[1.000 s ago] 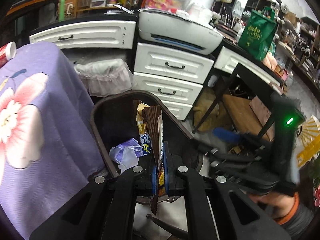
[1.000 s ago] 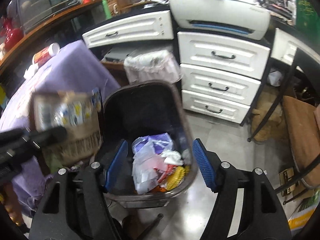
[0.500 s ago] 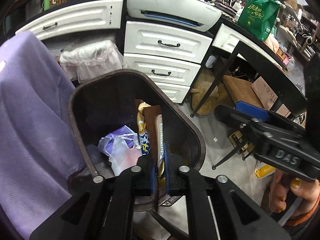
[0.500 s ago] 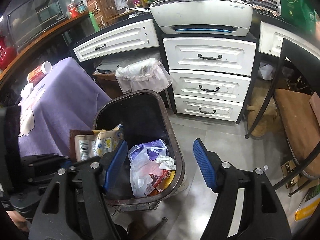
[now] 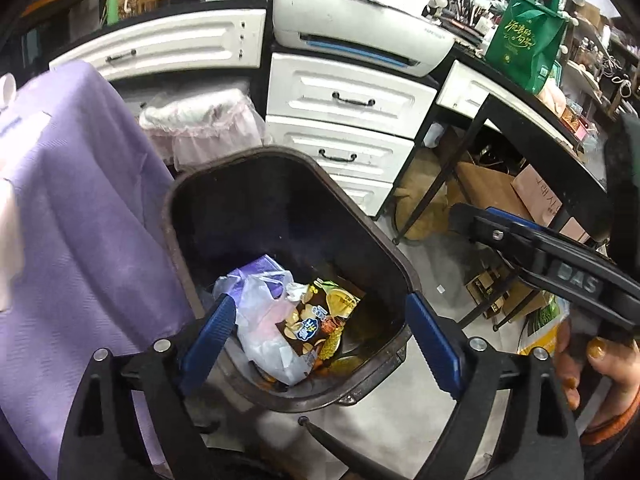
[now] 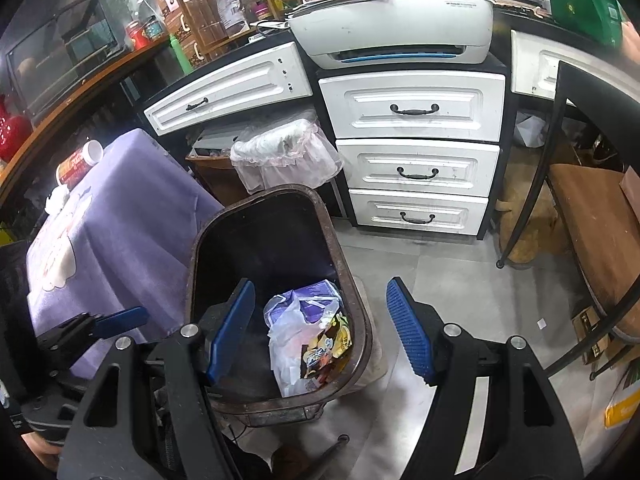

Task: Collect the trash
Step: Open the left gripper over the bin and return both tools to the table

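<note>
Both left fingers [image 5: 212, 320] just opened; snack wrapper [image 5: 316, 320] now in bin [image 5: 280, 160].

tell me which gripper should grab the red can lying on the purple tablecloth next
Left, probably. The left gripper, whose jaws have just opened, is empty and beside the purple tablecloth holding the red can; the right gripper sits on the bin's far side.

Two black handheld grippers with ribbed blue pads
Silver screws on the left gripper [image 5: 320, 328]; right gripper [image 6: 320, 332] lettered "DAS"; orange cuff, gold-painted nails
</note>
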A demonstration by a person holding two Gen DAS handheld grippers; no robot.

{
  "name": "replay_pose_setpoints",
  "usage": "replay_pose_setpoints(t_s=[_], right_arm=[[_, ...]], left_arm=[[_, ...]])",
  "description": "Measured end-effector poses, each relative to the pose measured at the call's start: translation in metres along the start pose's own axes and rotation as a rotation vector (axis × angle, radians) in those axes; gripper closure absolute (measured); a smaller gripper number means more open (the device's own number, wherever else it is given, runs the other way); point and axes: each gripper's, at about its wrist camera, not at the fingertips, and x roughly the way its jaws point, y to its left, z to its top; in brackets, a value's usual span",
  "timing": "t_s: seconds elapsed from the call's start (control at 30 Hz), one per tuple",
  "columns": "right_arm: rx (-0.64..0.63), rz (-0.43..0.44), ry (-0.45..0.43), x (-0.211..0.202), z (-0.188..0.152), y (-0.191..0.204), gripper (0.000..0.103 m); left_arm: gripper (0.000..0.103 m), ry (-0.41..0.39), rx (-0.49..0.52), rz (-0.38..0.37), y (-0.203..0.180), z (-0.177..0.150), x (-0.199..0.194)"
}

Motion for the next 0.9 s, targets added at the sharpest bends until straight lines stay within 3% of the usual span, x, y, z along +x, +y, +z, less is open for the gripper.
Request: replay_pose_setpoints(t_s=[0.23,0.43,0.7,0.9], right_arm=[[-0.032,0.022,-0.011,-0.007,0.005,0.014,0.034],[-0.105,0.064,-0.024,-0.017,0.013,0.042,0.034],[-0.232,0.143,-0.026,-0.025,0.026,0.100,0.033],[-0.331,0.228,-0.007,-0.016,0.036,0.159,0.032]], left_arm=[[0.011,-0.096,-0.011,-0.032,0.004,0.001,-0.051],[0.007,-0.167,0.005,-0.004,0.014,0.006,-0.090],[0.006,-0.223,-0.014,0.125,0.059,0.012,-0.130],[0.006,-0.247,-0.069,0.253,0.122,0.014,-0.162]])
